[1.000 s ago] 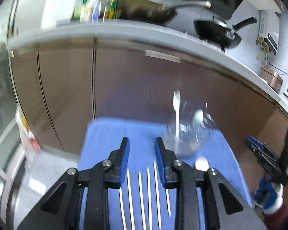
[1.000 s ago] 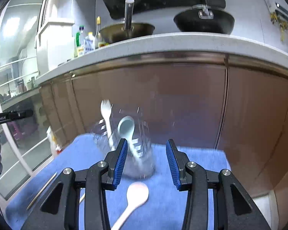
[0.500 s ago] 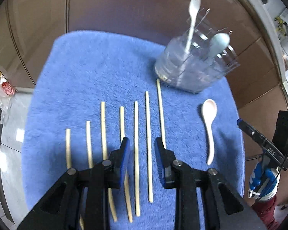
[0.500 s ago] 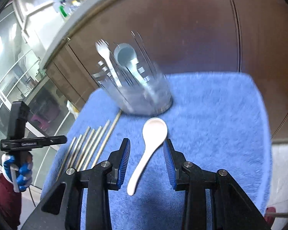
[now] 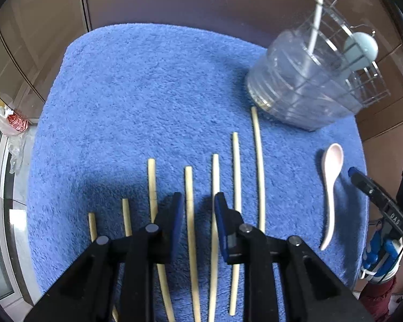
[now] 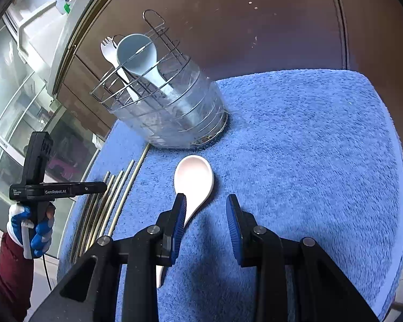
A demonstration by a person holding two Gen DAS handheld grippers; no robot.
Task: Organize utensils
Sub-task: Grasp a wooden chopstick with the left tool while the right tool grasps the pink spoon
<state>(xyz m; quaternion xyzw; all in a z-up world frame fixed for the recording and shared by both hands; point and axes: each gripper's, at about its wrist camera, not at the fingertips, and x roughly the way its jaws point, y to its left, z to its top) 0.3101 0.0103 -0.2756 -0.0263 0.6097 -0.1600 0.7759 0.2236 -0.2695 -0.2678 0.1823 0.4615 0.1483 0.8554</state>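
Several pale chopsticks (image 5: 236, 171) lie side by side on a blue towel (image 5: 137, 86). My left gripper (image 5: 197, 212) is open and empty just above them, one chopstick (image 5: 189, 201) lying between its fingers. A clear utensil holder with a wire rack (image 5: 306, 91) stands at the far right, holding a white fork (image 5: 315, 13) and a light blue spoon (image 5: 361, 51). A white spoon (image 6: 194, 182) lies flat in front of the holder (image 6: 172, 112). My right gripper (image 6: 207, 214) is open and empty above the spoon's handle, its left finger over it.
Brown cabinet fronts (image 6: 255, 21) stand right behind the towel-covered surface. A plastic bag (image 5: 10, 123) lies on the floor to the left. The towel's right part (image 6: 322, 147) is bare. Each gripper shows in the other's view at the towel's edge.
Both grippers tilted down from facing the cabinets and counter to looking at the towel, then came lower over it. The left closed in on the chopsticks, the right on the white spoon.
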